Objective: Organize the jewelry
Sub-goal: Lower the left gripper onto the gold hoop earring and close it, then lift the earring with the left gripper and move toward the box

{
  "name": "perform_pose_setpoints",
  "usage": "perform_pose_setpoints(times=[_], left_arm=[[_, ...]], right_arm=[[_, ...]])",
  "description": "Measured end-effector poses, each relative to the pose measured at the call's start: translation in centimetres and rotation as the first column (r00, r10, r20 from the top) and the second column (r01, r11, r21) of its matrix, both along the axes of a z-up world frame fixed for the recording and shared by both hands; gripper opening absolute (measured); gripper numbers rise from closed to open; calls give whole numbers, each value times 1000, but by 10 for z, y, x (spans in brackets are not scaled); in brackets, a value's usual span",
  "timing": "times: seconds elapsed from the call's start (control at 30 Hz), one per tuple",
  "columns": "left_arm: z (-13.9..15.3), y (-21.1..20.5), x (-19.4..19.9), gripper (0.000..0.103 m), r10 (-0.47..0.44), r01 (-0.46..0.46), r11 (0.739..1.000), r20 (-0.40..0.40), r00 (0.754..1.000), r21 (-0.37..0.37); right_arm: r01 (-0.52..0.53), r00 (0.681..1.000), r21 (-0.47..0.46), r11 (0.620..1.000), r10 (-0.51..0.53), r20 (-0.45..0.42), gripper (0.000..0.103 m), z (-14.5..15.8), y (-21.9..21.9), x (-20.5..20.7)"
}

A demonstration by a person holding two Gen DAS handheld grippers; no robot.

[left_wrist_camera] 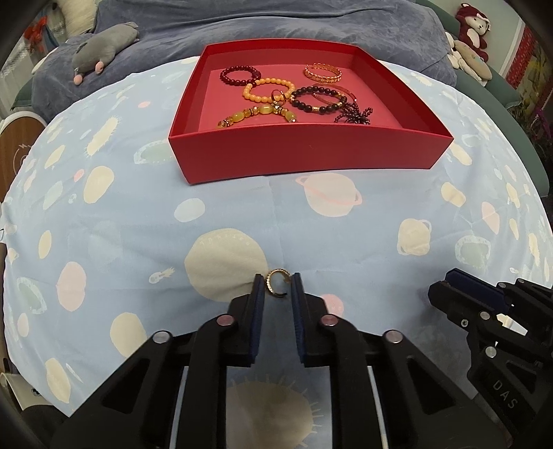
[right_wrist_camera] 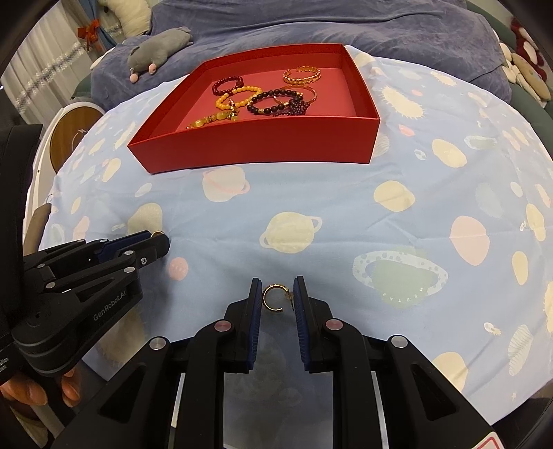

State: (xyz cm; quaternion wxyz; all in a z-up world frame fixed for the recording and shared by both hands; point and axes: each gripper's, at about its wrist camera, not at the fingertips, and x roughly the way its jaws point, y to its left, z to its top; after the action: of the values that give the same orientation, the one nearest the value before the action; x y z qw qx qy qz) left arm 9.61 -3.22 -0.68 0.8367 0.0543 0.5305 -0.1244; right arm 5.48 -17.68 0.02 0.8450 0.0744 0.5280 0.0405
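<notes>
A red tray (left_wrist_camera: 307, 157) (right_wrist_camera: 255, 148) stands on the planet-print cloth and holds several bead bracelets and a gold bangle (left_wrist_camera: 323, 73) (right_wrist_camera: 301, 75). In the left wrist view my left gripper (left_wrist_camera: 278, 285) is shut on a small gold open ring (left_wrist_camera: 276, 284), its pads touching both sides. In the right wrist view my right gripper (right_wrist_camera: 276, 293) is shut on a second gold open ring (right_wrist_camera: 274, 298). Each gripper also shows in the other's view, the right (left_wrist_camera: 484, 311) and the left (right_wrist_camera: 103, 262), side by side near the front edge.
The blue planet-print cloth (left_wrist_camera: 138, 214) (right_wrist_camera: 432, 214) covers a round table. Behind it lie a dark blue blanket (left_wrist_camera: 276, 24) and a grey plush mouse (left_wrist_camera: 103, 48) (right_wrist_camera: 155, 46). Plush toys (left_wrist_camera: 471, 38) sit at the far right. A hand (right_wrist_camera: 38, 390) holds the left gripper.
</notes>
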Motion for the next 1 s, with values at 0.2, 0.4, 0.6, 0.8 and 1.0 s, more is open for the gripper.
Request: perform_pose_setpoints(times=[0.2,0.4,0.6,0.8,1.0], left_arm=[[5,0,-4,6,-2,2,1000,-2,1000,-12],[5,7,-9,6,14,-14,1000,-12,1000,-28],[5,17,-13,34,54,-56,995,-22,998,-86],[-2,22,-14,39,67,-69,994,-25,997,-82],[-2,18,-13,36,65,-66,995,-8,998,-75]], right_arm=[[5,1000,2,1000,-5,15,18,8,-2,-2],[9,1000,0,1000,-9,16,18,9,-5,-5],[15,1000,5,1000,-15,6,18,5,-6,-10],[20,1000,11,1000,-20,3,18,3,-7,-11],[22,1000,20,1000,-22,-3,18,0,-7,-11]])
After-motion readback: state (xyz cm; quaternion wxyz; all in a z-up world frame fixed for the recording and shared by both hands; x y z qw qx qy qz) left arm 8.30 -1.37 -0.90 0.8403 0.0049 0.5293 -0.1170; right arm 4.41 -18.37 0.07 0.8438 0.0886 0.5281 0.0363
